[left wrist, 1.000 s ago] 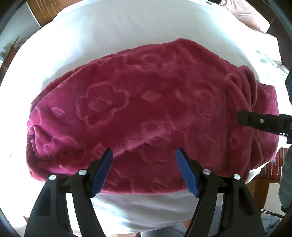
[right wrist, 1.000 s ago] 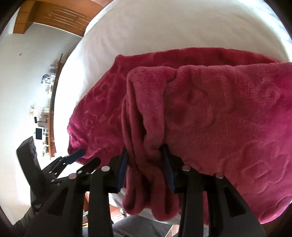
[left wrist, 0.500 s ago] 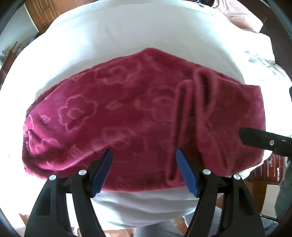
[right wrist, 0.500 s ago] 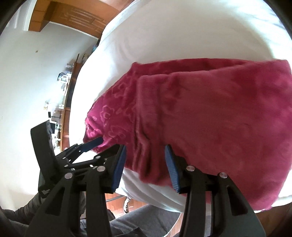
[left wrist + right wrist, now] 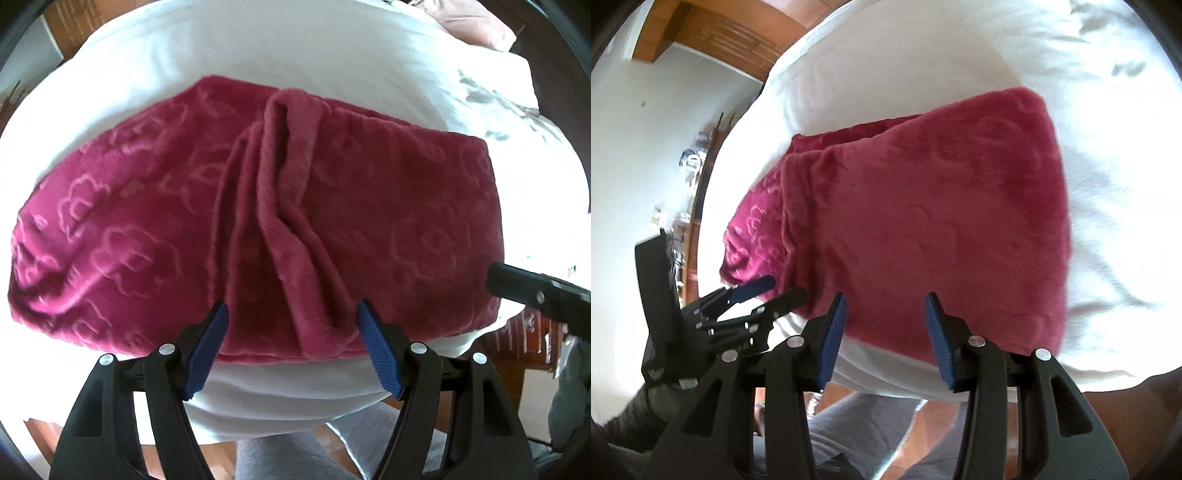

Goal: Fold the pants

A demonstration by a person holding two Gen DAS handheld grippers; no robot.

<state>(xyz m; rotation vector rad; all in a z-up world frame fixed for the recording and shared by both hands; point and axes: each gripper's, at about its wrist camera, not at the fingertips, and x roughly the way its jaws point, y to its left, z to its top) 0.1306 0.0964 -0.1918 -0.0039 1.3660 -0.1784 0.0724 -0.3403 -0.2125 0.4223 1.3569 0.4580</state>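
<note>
From the left wrist, the pants (image 5: 258, 221) lie folded into a thick red bundle on the white sheet of the bed (image 5: 295, 55), close to its near edge. A raised ridge of doubled fabric runs down the middle of the bundle, where one end has been laid over the rest, so the fold line sits there and not at the side. The left tool (image 5: 293, 347) hangs just above the near edge with its jaws spread to either side of that ridge and no cloth between the blue pads: it is released, and to my eye placed to press or take hold of the loose hem next. The tip of the right tool (image 5: 517, 288) enters from the right edge, beside the bundle's right end.

From the right wrist, the same bundle (image 5: 923, 229) shows its smooth upper layer, lying flat with a patterned under-layer peeking out on the left. The right tool (image 5: 882, 339) is also let go; its jaws have just been opening and nothing is between them, the near hem resting free beyond the pads. The left tool (image 5: 757, 295) sits low at the left corner. I judge the fold laid and both tools clear of it.
</note>
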